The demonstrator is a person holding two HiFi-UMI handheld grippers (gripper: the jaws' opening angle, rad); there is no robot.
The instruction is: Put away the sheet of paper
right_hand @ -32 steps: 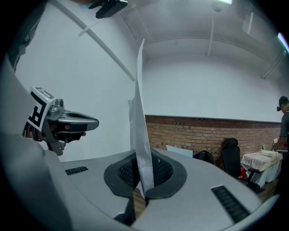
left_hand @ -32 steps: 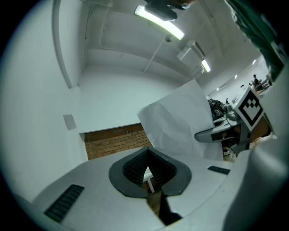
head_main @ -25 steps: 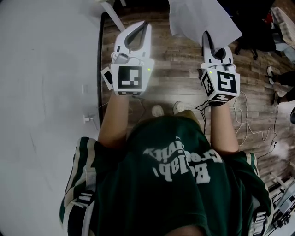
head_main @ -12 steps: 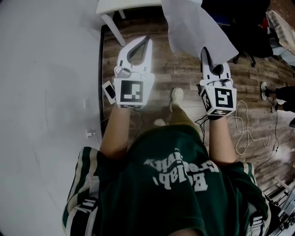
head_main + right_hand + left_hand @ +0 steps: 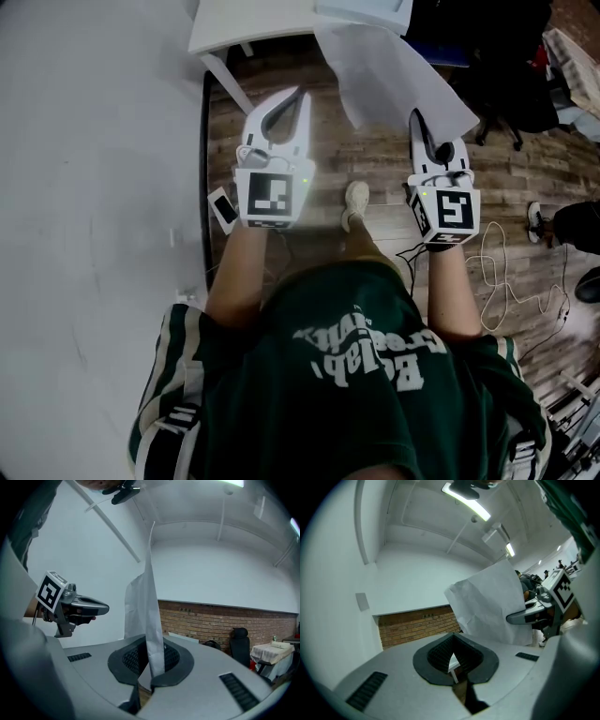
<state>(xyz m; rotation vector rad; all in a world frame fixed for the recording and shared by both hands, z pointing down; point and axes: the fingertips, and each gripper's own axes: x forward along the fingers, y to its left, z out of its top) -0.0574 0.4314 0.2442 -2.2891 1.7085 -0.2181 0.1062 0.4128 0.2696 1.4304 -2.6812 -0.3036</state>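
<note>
The white sheet of paper hangs crumpled in the air over the wooden floor, pinched at its lower edge by my right gripper, which is shut on it. In the right gripper view the sheet rises edge-on from between the closed pads. My left gripper is held level beside it, to the left, shut and empty. The left gripper view shows the paper and the right gripper off to its right. A white table stands just ahead.
A white wall runs along the left. Something pale lies on the table's top. A black office chair and loose cables are on the wood floor to the right. My shoe is below the grippers.
The person has stepped forward: the white table has come into view at the top and the floor has slid back. Both grippers keep their pose, the right still gripping the paper.
</note>
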